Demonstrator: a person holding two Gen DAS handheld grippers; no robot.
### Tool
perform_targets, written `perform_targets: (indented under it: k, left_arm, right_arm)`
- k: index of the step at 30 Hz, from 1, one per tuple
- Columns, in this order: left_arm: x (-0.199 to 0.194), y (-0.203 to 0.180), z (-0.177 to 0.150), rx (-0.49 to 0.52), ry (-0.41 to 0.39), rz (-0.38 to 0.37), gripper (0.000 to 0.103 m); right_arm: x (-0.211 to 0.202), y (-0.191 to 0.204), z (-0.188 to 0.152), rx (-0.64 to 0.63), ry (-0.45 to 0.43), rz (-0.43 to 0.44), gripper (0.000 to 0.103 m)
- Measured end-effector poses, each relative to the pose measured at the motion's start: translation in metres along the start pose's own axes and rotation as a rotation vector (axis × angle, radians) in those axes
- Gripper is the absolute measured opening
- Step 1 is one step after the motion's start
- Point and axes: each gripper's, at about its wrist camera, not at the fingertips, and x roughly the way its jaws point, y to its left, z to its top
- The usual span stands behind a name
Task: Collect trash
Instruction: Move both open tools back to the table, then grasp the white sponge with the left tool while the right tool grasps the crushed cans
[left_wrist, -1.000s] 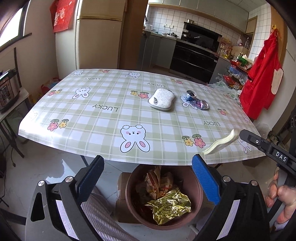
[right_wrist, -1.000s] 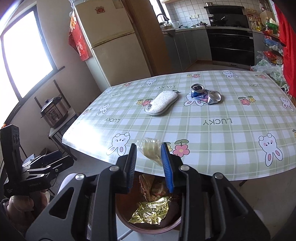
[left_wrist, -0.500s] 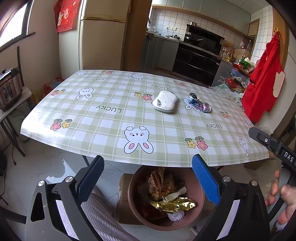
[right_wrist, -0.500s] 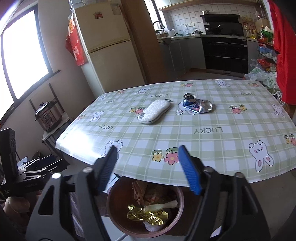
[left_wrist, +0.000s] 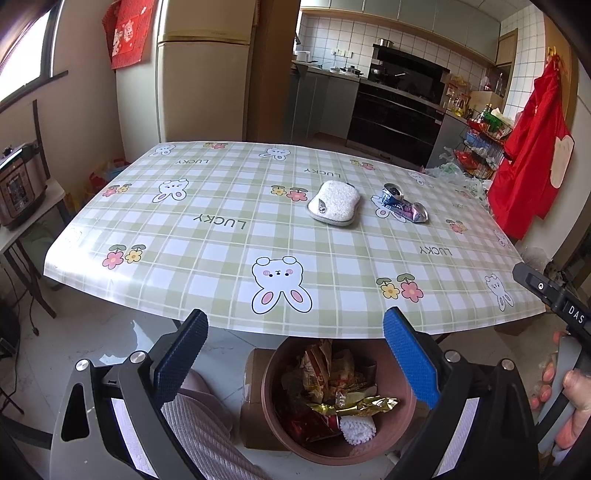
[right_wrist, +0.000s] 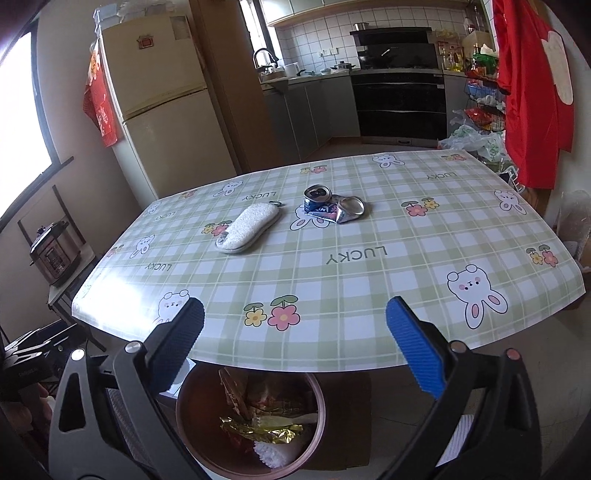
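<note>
1. Left wrist view: the left tongs (left_wrist: 291, 345) are spread wide with nothing in them, hanging over the brown bin (left_wrist: 280, 417) full of wrappers. A crushed can (left_wrist: 402, 206) and a white sponge (left_wrist: 334, 203) sit side by side on the worktop (left_wrist: 221, 236).
2. Right wrist view: the right tongs (right_wrist: 293, 345) have just been opening and are released, empty, above the bin (right_wrist: 188, 410). The can (right_wrist: 332, 206) lies just beside the sponge (right_wrist: 247, 230) mid-worktop.
</note>
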Motion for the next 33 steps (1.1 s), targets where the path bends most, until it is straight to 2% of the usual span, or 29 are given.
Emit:
perform_targets:
  k: [17,22,28,33]
  left_arm:
    - [0.043,-0.011,0.029,0.028,0.041,-0.004,0.094]
    - [0.069,-0.019,0.051,0.083,0.056,-0.039,0.094]
    - [0.126,-0.036,0.094,0.193,0.063,-0.079,0.094]
    - [0.200,-0.057,0.126,0.280,0.132,-0.131,0.095]
  right_arm:
    - [0.044,-0.023,-0.003,0.038,0.083,-0.035,0.097]
    - [0.063,-0.034,0.008,0.021,0.103,-0.064,0.097]
    - [0.095,-0.057,0.026,0.021,0.143,-0.117,0.097]
    - [0.120,-0.075,0.042,0.036,0.166,-0.142,0.097]
